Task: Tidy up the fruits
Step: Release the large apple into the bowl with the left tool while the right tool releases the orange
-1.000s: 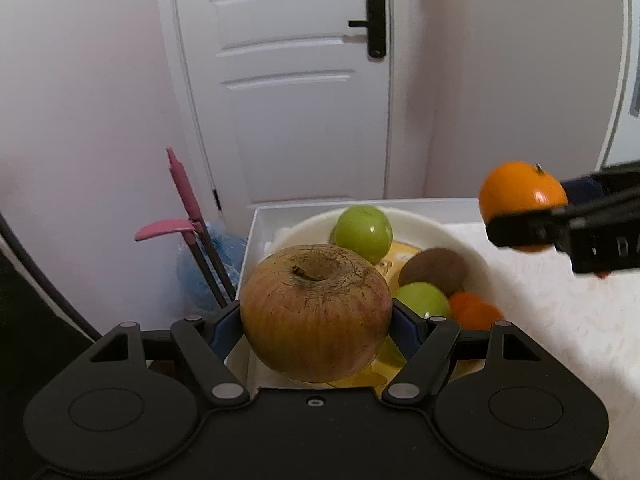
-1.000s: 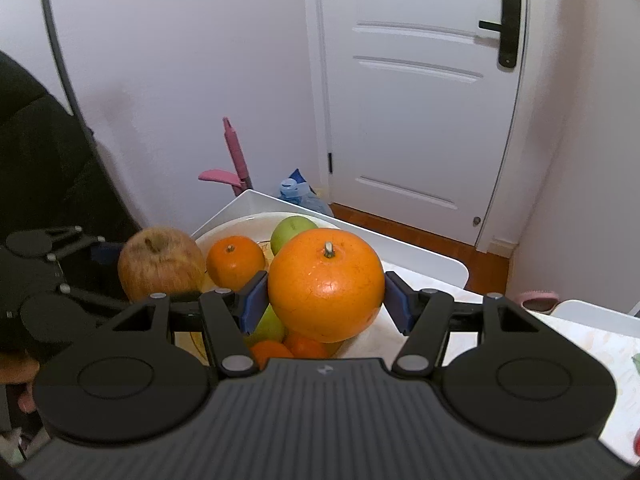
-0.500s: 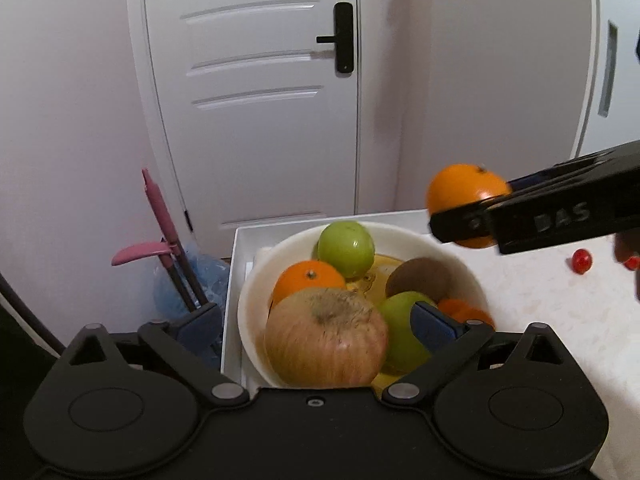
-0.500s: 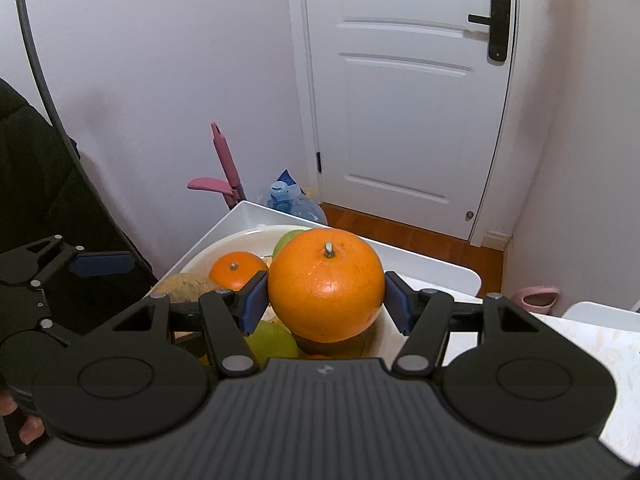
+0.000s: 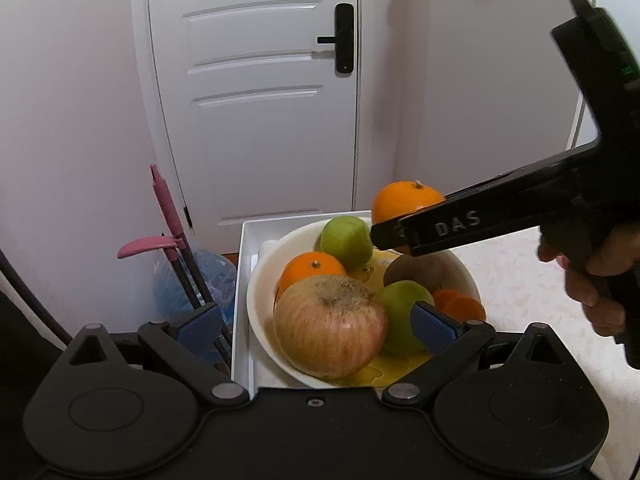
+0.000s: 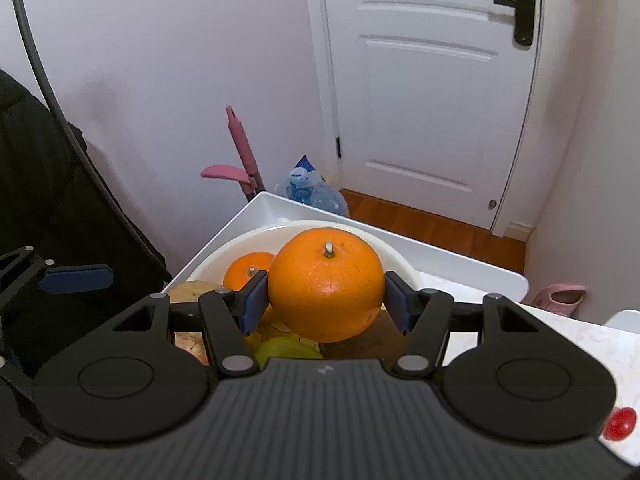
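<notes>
Right gripper (image 6: 326,300) is clamped on a big orange (image 6: 326,290), both blue pads pressed to its sides, hanging over the bowl (image 5: 256,292). Left gripper (image 5: 316,326) stands wide and released; its jaws have just been opening, and the apple (image 5: 330,326) lies between the pads in the bowl's near side, touched by neither. Behind the apple sit a small orange (image 5: 310,266), two green fruits and a kiwi (image 5: 414,272) (the heap is already crowded).

Risk, as I judge it: let go from above, the orange has no flat spot to land on, so it may bounce off the kiwi or a green fruit and roll over the rim onto the table (image 5: 520,280). The left gripper's right pad sits just beside a green fruit and could nudge it when pulled back.
</notes>
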The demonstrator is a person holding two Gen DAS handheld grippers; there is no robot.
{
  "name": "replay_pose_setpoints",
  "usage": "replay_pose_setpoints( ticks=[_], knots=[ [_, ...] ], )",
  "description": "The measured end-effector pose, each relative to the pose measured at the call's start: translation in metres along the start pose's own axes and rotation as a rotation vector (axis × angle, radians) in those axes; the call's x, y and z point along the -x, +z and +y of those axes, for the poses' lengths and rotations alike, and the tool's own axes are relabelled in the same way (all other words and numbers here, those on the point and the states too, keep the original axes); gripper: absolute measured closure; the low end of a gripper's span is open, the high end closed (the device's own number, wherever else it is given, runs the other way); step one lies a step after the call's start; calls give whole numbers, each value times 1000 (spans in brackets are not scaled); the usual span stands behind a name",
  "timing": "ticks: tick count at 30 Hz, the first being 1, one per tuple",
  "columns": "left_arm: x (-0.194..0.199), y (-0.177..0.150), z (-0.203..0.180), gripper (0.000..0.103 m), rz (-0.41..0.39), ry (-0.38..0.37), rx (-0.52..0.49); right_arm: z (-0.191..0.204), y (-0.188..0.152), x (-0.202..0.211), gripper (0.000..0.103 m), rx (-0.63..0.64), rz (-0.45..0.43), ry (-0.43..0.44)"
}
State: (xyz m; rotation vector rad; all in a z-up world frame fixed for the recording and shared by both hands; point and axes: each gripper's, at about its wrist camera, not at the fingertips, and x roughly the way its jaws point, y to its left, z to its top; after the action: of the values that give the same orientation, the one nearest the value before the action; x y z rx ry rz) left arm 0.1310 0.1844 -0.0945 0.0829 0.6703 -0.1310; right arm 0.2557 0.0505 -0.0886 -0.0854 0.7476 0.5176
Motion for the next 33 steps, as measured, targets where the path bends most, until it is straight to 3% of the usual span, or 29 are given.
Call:
replay_pose_setpoints(
  ticks=[11,12,14,15,33],
  knots=[
    [-7,-6,-1,1,20,-1,-10,2,0,-22,26,-10,32,28],
    [-7,-6,-1,1,21,-2,-11,1,0,-19,21,-17,19,32],
    [-7,-6,-1,1,22,-2,-16,0,0,-12,3,-25,-12,39],
    [-7,-6,-2,1,23,-1,-18,0,0,-7,0,-30,-28,26],
    [8,0,-14,1,11,9,-36,-10,-15,64,0,-99,-83,-59]
  ],
)
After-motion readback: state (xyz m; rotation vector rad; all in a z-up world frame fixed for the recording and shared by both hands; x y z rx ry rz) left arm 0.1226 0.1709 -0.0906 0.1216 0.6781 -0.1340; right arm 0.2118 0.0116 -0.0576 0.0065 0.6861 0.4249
